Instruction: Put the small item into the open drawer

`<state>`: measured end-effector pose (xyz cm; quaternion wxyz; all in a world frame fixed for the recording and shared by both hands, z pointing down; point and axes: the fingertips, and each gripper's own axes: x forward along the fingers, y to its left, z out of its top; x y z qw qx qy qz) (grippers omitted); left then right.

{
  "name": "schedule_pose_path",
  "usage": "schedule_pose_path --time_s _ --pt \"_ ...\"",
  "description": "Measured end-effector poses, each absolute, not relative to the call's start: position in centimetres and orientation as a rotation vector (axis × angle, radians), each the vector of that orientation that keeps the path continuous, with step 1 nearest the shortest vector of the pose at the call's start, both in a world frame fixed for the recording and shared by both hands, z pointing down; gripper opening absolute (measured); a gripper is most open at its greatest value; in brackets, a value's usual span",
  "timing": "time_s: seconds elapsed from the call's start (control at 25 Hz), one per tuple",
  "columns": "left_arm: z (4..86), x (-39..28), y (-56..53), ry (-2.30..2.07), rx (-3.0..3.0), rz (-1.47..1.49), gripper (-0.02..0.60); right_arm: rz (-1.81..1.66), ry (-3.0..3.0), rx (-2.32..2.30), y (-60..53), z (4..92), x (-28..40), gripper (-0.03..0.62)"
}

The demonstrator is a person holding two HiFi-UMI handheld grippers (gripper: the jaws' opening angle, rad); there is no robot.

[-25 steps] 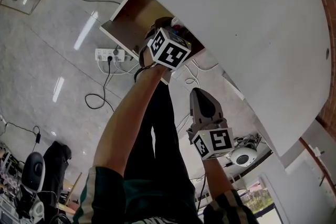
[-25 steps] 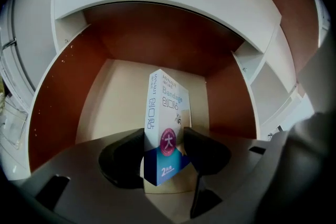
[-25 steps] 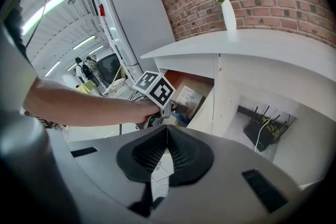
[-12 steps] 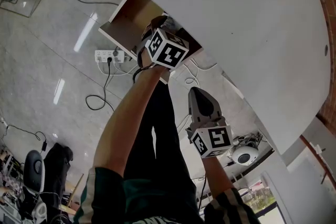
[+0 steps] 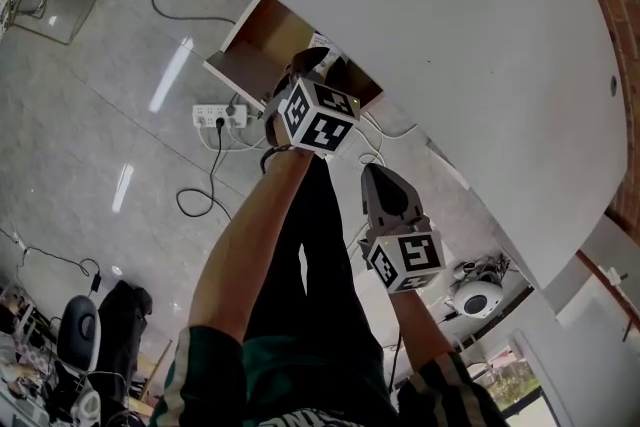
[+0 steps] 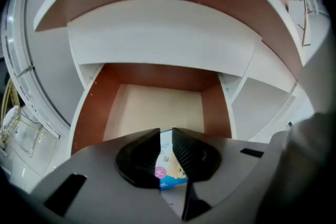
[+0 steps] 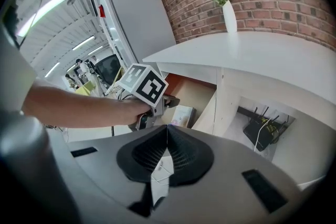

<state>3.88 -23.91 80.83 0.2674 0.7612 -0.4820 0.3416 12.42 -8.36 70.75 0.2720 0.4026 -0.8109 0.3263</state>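
So the packet (image 6: 169,165) is in the drawer (image 6: 92,113). In the left gripper view it shows at the bottom centre, through the slit between the jaws, lying on the pale floor at the near end, white and blue with a pink dot. The left gripper (image 6: 166,136) sits right above it, and its jaws have just been closing. They're only a narrow gap apart, but the pads don't seem to be pressing on anything, so I'd call it empty-handed. In the right gripper view you can see the packet off on its own just right of the left gripper, mid-frame, clear of it. The drawer is pulled out from under the white table (image 5: 450,45), brown walls, nothing else in it as far as I can see. In the head view it's at upper centre, with the left marker cube partly covering it. The right gripper (image 7: 167,131) is pressed together at the tips with nothing in it, and it hangs lower in the head view, over the floor (image 5: 90,95) and well apart from the drawer. A power strip (image 5: 218,115) is on the floor left of the drawer.
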Motion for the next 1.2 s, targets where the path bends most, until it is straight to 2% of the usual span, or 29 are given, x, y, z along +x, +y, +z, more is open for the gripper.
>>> schedule_pose_path --time_s 0.04,0.16,0.56,1.2 --pt "80.2 3.9 -23.5 -1.313 2.061 0.925 0.055 0.875 -2.178 1.085 -8.4 70.4 12.6 0.025" --pt "78.1 3.6 -22.4 -1.314 2.086 0.91 0.017 0.859 -2.171 1.108 -9.0 69.3 12.5 0.025" --pt "69.9 2.1 -16.4 -1.255 2.087 0.885 0.015 0.805 -2.199 1.127 -8.3 62.1 12.2 0.025" --pt "51.7 -3.3 -11.6 -1.378 2.229 0.636 0.015 0.631 -2.343 1.227 -9.9 47.6 8.2 0.025"
